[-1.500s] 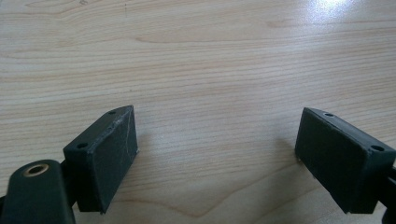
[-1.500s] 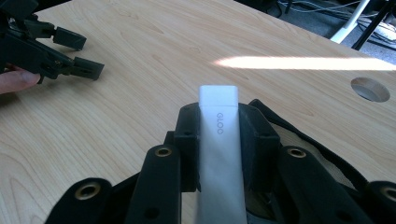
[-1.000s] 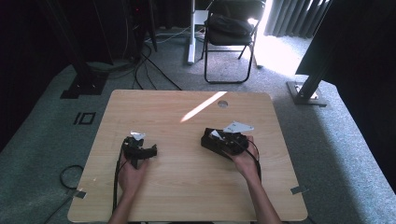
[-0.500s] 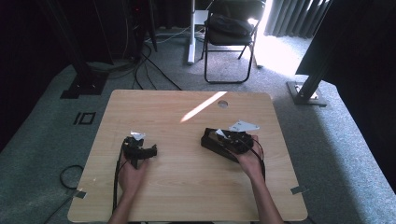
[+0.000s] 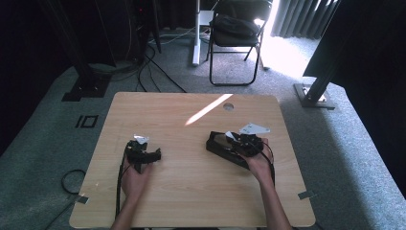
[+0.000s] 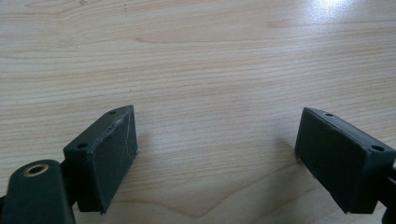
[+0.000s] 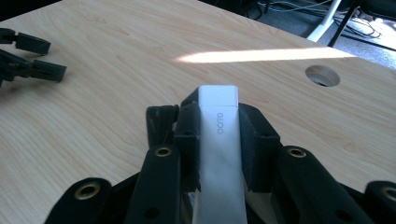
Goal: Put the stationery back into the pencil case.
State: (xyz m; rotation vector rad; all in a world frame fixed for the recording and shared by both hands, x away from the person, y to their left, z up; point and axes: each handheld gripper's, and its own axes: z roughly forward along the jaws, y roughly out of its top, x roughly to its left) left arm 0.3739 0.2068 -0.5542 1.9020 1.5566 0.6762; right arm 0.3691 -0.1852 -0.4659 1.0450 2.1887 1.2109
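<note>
Gripping a white box (image 7: 218,154) marked GLOO in my right gripper (image 7: 218,140), over the right half of the table (image 5: 191,191).

Its pads press both long sides of the box, just above the pale wood. My left gripper (image 6: 215,154) sits on the left half with its jaws wide apart and bare wood between them. A sunlit stripe (image 5: 209,109) crosses the far side beside a round hole (image 5: 228,106). Beyond the table stand a folding chair (image 5: 234,28), cables (image 5: 158,62) on grey carpet and dark curtains (image 5: 292,17).
</note>
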